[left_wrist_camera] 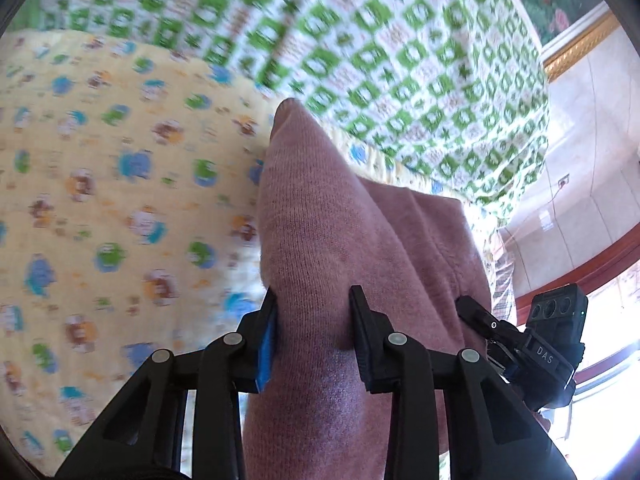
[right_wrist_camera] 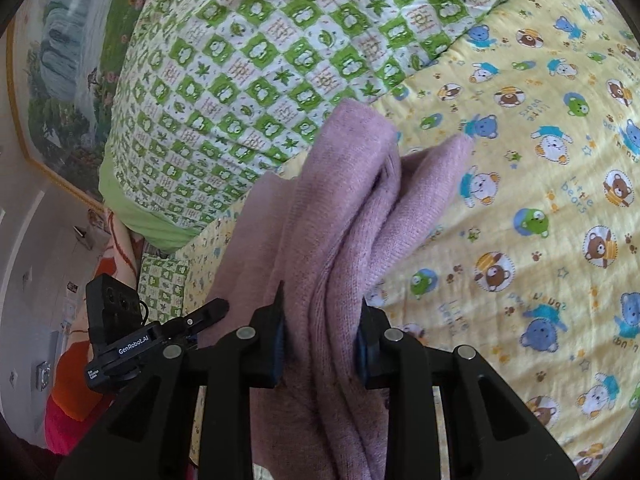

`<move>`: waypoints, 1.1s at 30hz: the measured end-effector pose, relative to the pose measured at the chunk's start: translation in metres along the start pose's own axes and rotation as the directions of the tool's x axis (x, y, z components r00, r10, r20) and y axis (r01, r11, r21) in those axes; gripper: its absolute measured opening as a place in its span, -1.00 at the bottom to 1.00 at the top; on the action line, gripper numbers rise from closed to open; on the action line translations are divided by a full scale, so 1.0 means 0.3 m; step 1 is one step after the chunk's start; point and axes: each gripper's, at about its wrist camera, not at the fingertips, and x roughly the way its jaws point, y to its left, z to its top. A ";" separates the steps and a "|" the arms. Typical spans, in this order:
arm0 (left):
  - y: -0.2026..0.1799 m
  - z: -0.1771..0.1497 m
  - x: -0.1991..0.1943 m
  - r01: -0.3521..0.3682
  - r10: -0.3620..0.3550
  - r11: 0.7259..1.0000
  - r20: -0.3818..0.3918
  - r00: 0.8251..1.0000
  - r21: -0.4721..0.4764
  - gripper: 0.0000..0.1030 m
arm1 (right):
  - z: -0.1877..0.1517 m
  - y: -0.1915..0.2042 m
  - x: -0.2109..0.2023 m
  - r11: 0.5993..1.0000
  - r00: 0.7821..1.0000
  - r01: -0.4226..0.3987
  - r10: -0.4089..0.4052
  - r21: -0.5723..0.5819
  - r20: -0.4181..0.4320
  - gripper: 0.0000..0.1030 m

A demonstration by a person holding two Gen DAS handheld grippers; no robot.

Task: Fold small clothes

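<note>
A small pink knitted garment [left_wrist_camera: 320, 240] hangs bunched between both grippers above the bed. My left gripper [left_wrist_camera: 314, 304] is shut on one part of it, with cloth filling the space between its fingers. My right gripper [right_wrist_camera: 322, 304] is shut on several folded layers of the same pink garment [right_wrist_camera: 352, 208]. The right gripper also shows at the lower right of the left wrist view [left_wrist_camera: 476, 316], close beside the left one. The left gripper shows at the lower left of the right wrist view [right_wrist_camera: 208, 312]. The left wrist view is blurred by motion.
A yellow bear-print sheet [right_wrist_camera: 540, 200] covers the bed under the garment. A green and white checked quilt [right_wrist_camera: 248, 80] lies bunched at the far side. A framed landscape picture [right_wrist_camera: 60, 80] hangs on the wall, with a tiled wall and a window [left_wrist_camera: 616, 320] to the side.
</note>
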 end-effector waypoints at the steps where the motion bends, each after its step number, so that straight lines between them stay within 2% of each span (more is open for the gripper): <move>1: 0.014 -0.001 -0.024 -0.003 0.003 1.000 0.010 1.000 -0.006 -0.37 | -0.010 0.028 0.011 1.000 1.000 -0.008 0.008 -0.011 -0.005 -0.45; 6: 0.151 -0.022 -0.206 -0.045 0.049 0.998 0.072 0.996 -0.048 -0.37 | -0.063 0.177 0.099 0.996 0.998 -0.056 0.053 -0.064 -0.038 -0.45; 12: 0.356 -0.028 -0.415 -0.110 0.125 0.988 0.138 0.982 -0.110 -0.37 | -0.126 0.366 0.264 0.985 0.989 -0.126 0.114 -0.118 -0.097 -0.45; 18: 0.534 -0.027 -0.529 -0.153 0.180 0.974 0.160 0.971 -0.167 -0.37 | -0.196 0.509 0.430 0.974 0.977 -0.170 0.148 -0.147 -0.152 -0.45; 23: 0.647 -0.052 -0.543 -0.173 0.201 0.966 0.140 0.969 -0.189 -0.37 | -0.238 0.560 0.526 0.973 0.971 -0.174 0.143 -0.155 -0.191 -0.45; 26: 0.697 -0.078 -0.486 -0.193 0.213 0.960 0.081 0.974 -0.205 -0.37 | -0.263 0.556 0.572 0.975 0.968 -0.158 0.122 -0.156 -0.221 -0.45; 30: 0.743 -0.129 -0.429 -0.231 0.239 0.952 0.016 0.971 -0.199 -0.38 | -0.296 0.507 0.607 0.982 0.964 -0.116 0.075 -0.148 -0.257 -0.45; 33: 0.768 -0.151 -0.417 -0.215 0.221 0.955 0.009 0.975 -0.205 -0.34 | -0.315 0.438 0.617 0.990 0.963 -0.071 0.036 -0.120 -0.269 -0.45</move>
